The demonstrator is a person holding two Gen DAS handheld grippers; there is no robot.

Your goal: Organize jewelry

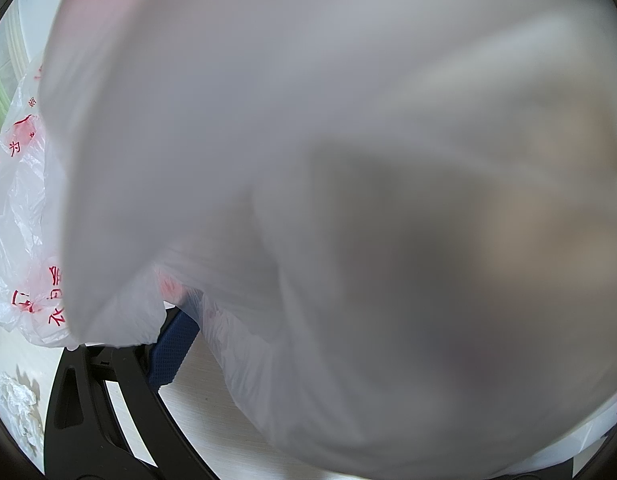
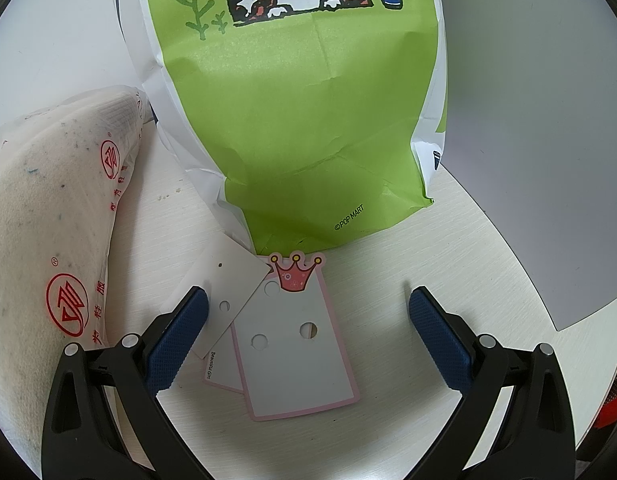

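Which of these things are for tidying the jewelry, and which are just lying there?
For the job:
pink crown-topped earring card
plain white earring card
open right gripper

Just lying about:
green cartoon paper bag
white red-printed plastic bag
crumpled white tissue

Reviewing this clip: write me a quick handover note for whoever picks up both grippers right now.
Right gripper: open, empty, hovering over the crown card.
Left gripper: one blue pad shows; a plastic bag covers the lens, so its state is unclear.
Things: three empty earring cards overlap on the table: the crown card on top of a pink-edged card, a white card across their upper left. Green paper bag lies behind them, printed plastic bag left.
Done: nothing evident; no jewelry visible.
Left: clear the left view, then sort the cards.
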